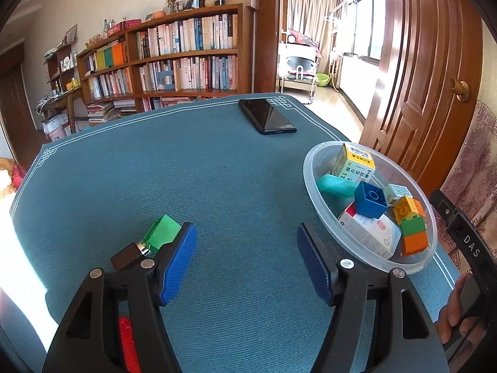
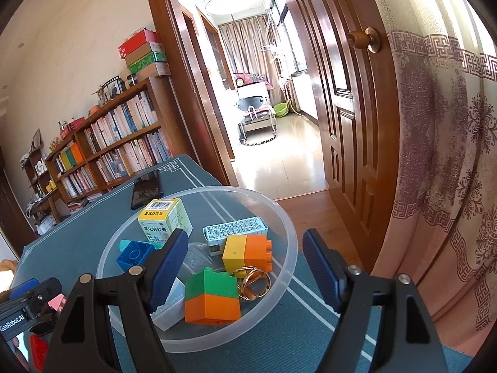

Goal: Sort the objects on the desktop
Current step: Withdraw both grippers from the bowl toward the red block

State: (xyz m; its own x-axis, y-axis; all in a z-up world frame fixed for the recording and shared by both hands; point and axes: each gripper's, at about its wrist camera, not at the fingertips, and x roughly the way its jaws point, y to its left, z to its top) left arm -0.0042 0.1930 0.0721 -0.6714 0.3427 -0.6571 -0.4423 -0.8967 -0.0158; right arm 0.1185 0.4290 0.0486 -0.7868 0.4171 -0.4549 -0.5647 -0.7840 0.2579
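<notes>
Where a teal mat (image 1: 186, 186) covers the desk, bookshelf (image 1: 174, 59) behind; both grippers' fingers wide, empty.

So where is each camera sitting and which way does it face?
Left wrist: on the left gripper, looking across the blue mat toward the bookshelf; its open fingers and a hand on the right gripper show.
Right wrist: on the right gripper, above the bowl, facing the doorway; its open fingers show, the left gripper at lower left.
Shared: bowl, phone, bookshelf.
</notes>
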